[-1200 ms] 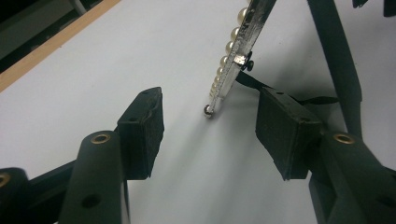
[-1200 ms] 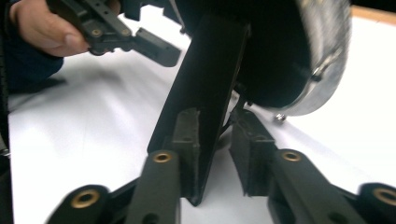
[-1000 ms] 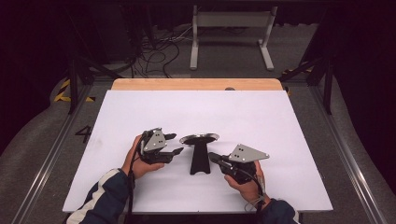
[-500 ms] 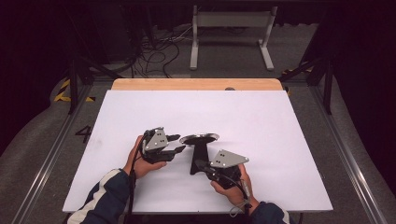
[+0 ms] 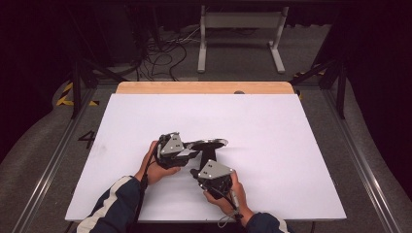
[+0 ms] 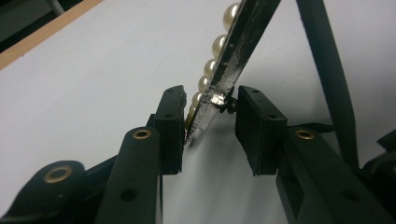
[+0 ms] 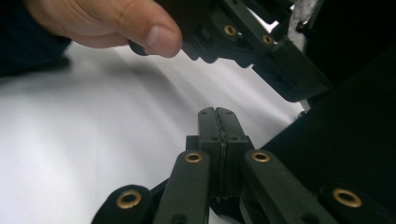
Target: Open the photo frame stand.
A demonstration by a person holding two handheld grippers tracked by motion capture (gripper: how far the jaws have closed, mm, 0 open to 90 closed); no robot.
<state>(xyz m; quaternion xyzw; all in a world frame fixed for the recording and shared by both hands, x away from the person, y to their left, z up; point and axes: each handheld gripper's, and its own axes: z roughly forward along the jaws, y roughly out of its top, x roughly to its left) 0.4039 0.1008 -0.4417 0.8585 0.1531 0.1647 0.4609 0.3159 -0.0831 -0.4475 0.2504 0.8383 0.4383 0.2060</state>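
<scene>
A small black stand [image 5: 212,156] on the white table carries a flat round disc [image 5: 210,143] on top. In the left gripper view the disc [image 6: 238,51] has a worn metal rim and a row of pearls [image 6: 218,45] along it. My left gripper [image 6: 210,126] has that rim between its pads. Its jaws have just been closing; one pad is at the pearls, the other a sliver off the rim, touching a small stud. My right gripper [image 7: 218,116] is shut and empty, low beside the stand's dark base [image 7: 345,154], under the left gripper's body [image 7: 261,51].
The white table sheet [image 5: 272,126] has a wooden strip [image 5: 204,87] along its far edge. Beyond it, on the floor, lie cables [image 5: 165,48] and a white metal frame [image 5: 240,29]. A thumb [image 7: 140,28] of the left hand is close above the right gripper.
My right gripper has moved left and down to the foot of the stand. The left hand has stayed in place at the disc.
</scene>
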